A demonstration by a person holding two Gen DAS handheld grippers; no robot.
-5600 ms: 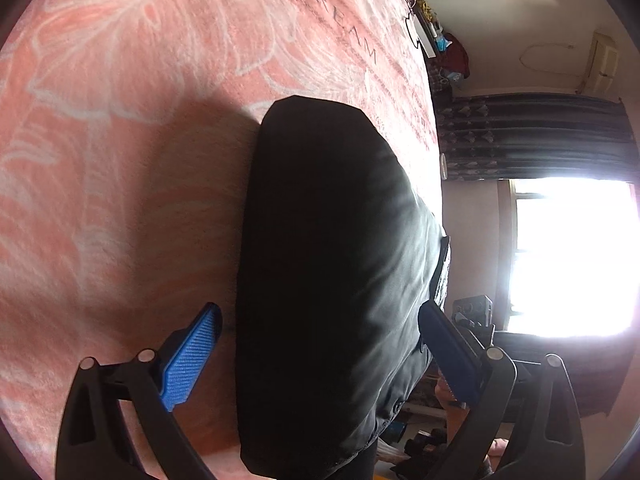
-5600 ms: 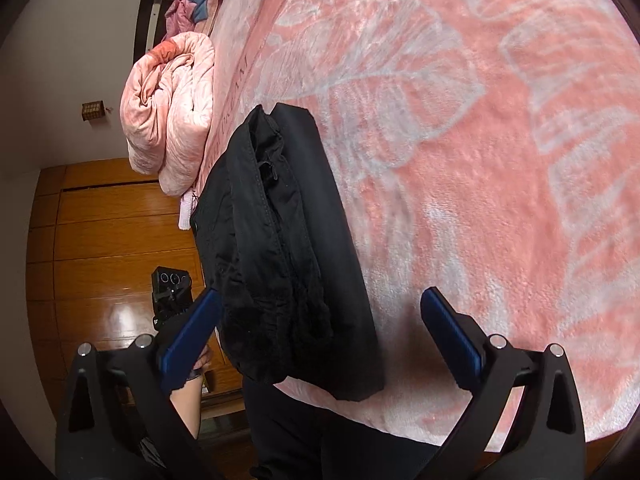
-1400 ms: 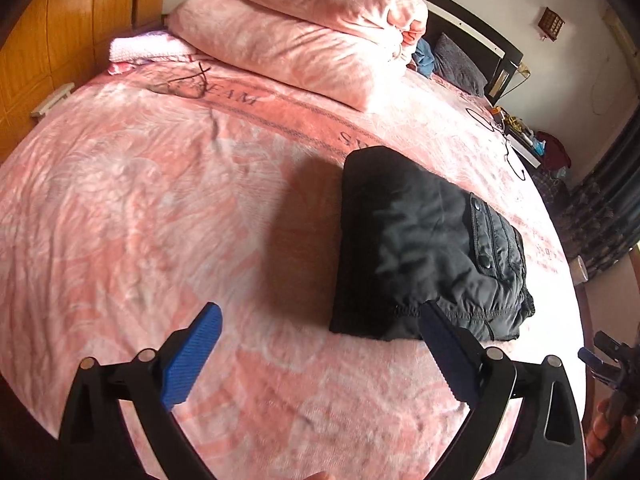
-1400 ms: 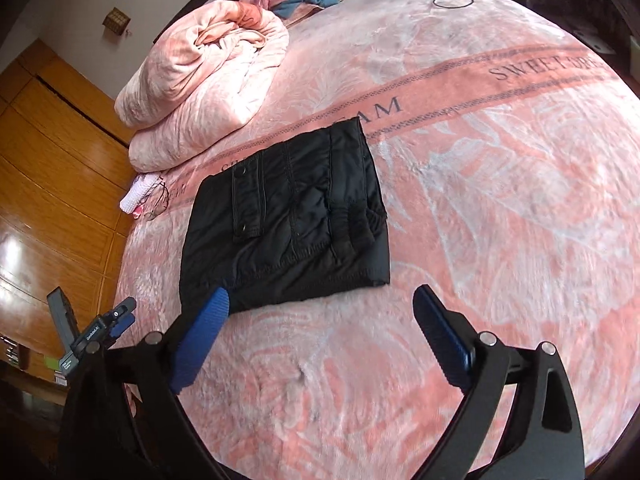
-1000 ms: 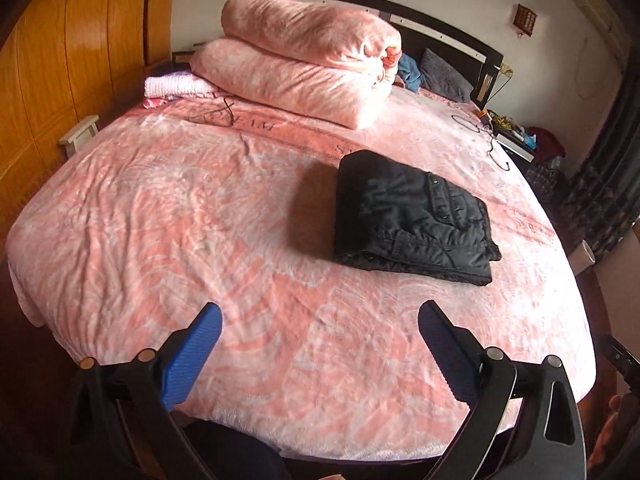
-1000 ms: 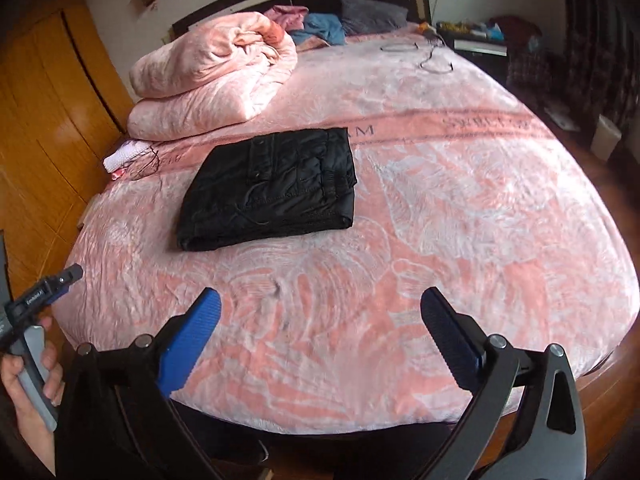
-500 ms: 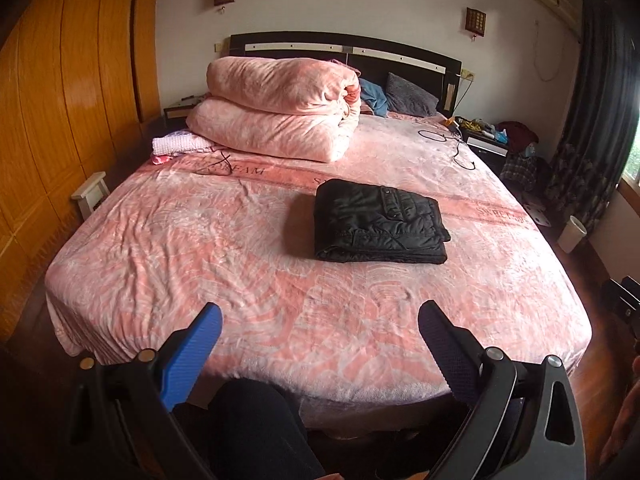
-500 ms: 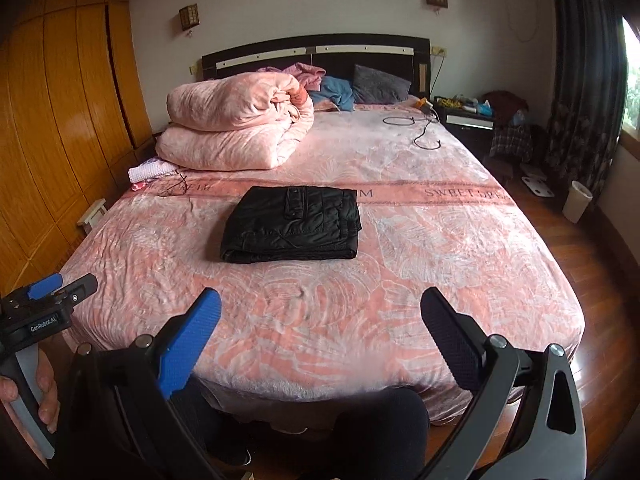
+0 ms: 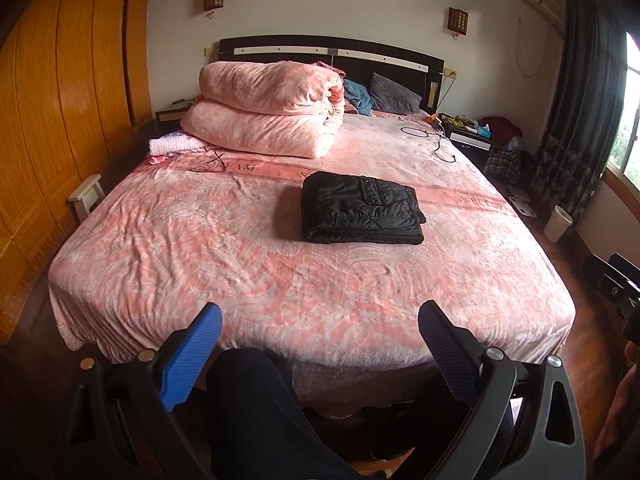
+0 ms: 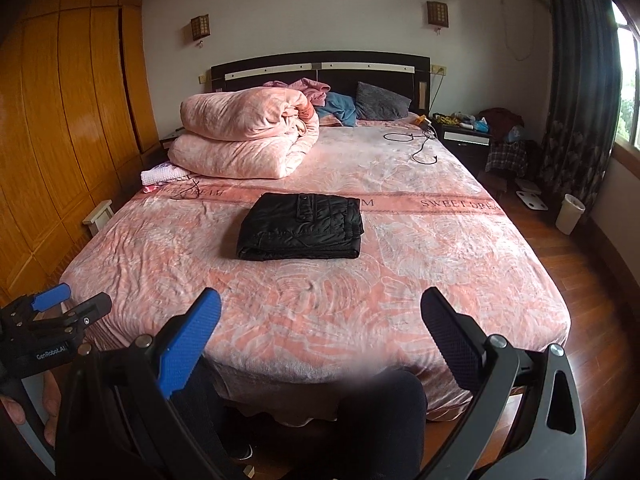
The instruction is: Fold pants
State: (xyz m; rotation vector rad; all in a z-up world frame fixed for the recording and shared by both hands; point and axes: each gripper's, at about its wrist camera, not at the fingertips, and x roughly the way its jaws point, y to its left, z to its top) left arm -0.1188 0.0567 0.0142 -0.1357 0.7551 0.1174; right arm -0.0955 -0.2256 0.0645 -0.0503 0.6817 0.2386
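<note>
Folded pants (image 9: 360, 208) on bed (image 9: 240, 248); both grippers' jaws released; right view alone shows left gripper (image 10: 60, 308).

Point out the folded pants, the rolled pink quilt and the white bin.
folded pants (image 10: 300, 226), right wrist view, top panel.
rolled pink quilt (image 10: 244, 136), right wrist view, front face.
white bin (image 9: 558, 223), left wrist view, side wall.

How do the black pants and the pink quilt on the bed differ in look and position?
The pants are black, and they are folded into a flat, low rectangle; the quilt is pink and makes a tall, thick bundle. The pants lie near the middle of the bed; the quilt sits near the headboard. Both are folded and rest on the pink cover.
</note>
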